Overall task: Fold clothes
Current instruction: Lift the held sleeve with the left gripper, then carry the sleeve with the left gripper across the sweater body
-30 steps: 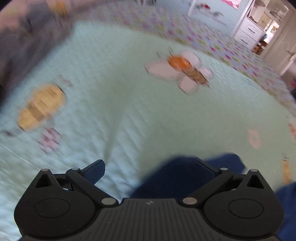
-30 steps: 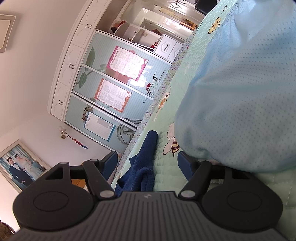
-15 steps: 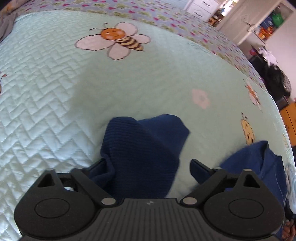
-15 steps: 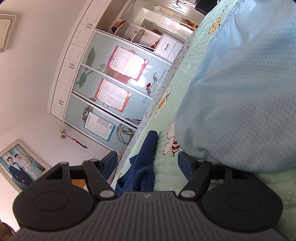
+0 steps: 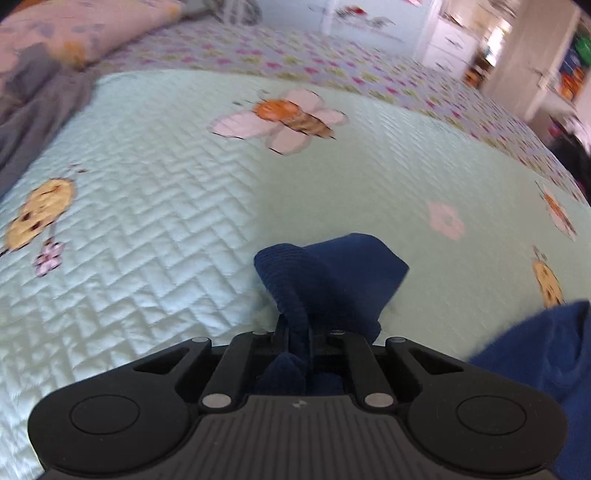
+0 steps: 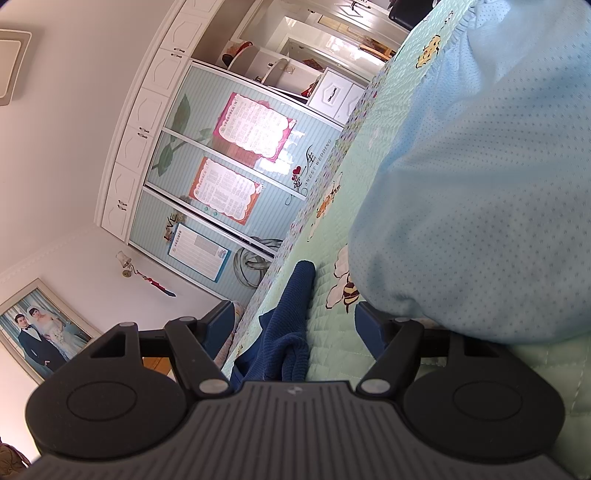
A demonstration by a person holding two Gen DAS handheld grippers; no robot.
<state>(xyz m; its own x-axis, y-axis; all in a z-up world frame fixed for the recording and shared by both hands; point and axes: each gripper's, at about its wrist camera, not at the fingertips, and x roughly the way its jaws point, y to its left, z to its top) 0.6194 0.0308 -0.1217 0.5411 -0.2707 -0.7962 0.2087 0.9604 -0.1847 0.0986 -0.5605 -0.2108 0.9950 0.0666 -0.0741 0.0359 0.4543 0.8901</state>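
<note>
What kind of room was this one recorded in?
Most likely a home bedroom. The left tongs grip a navy garment over a bed's quilt printed with bees, a pillow lies at its far end, and the right view shows a wardrobe and a framed wedding photo.

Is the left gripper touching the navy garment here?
Touching. The left wrist view shows the left gripper with jaws closed on a fold of the navy garment.
</note>
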